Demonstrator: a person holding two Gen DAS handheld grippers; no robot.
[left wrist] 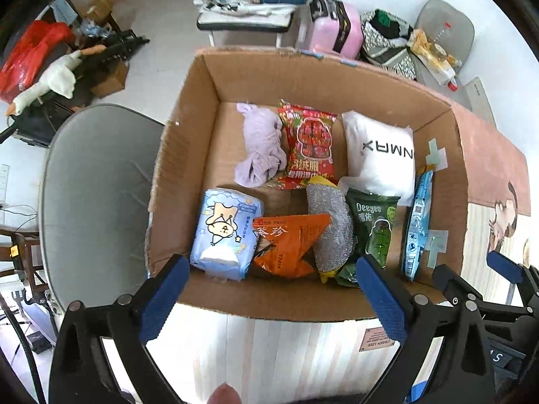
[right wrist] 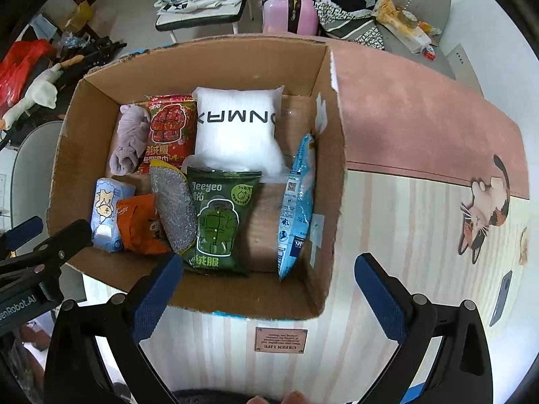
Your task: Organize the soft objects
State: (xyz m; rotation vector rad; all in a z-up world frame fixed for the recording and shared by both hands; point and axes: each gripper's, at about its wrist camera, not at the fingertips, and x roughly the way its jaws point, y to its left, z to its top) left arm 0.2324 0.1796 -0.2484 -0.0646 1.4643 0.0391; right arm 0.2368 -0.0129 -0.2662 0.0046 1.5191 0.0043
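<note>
A: What's the biggest thing in front of us?
B: The cardboard box (left wrist: pixel 438 114), open on the table (right wrist: pixel 421 208), whose printed cover is pink at the far side and striped nearer.

A: And inside it, by size?
B: The white pillow (right wrist: pixel 235 134) at the far side, right of centre. Then the green packet (right wrist: pixel 219 222), near and central, and the red packet (left wrist: pixel 311 144), far and left of the pillow. The light blue packet (right wrist: pixel 298 202) stands on edge against the right wall.

A: Smaller ones?
B: The grey sponge (left wrist: pixel 331 225) lies between the green packet and the orange packet (left wrist: pixel 286 242), overlapping both. The blue tissue pack (left wrist: pixel 225 235) sits near the left wall, touching the orange packet. The lilac cloth (left wrist: pixel 261 144) is bunched far left, just beside the red packet.

A: The 2 grippers?
B: The left gripper (left wrist: pixel 273 293) hangs over the box's near edge with its blue pads spread wide and nothing between them. The right gripper (right wrist: pixel 269 293) is also spread apart and empty, above the near right corner.
</note>
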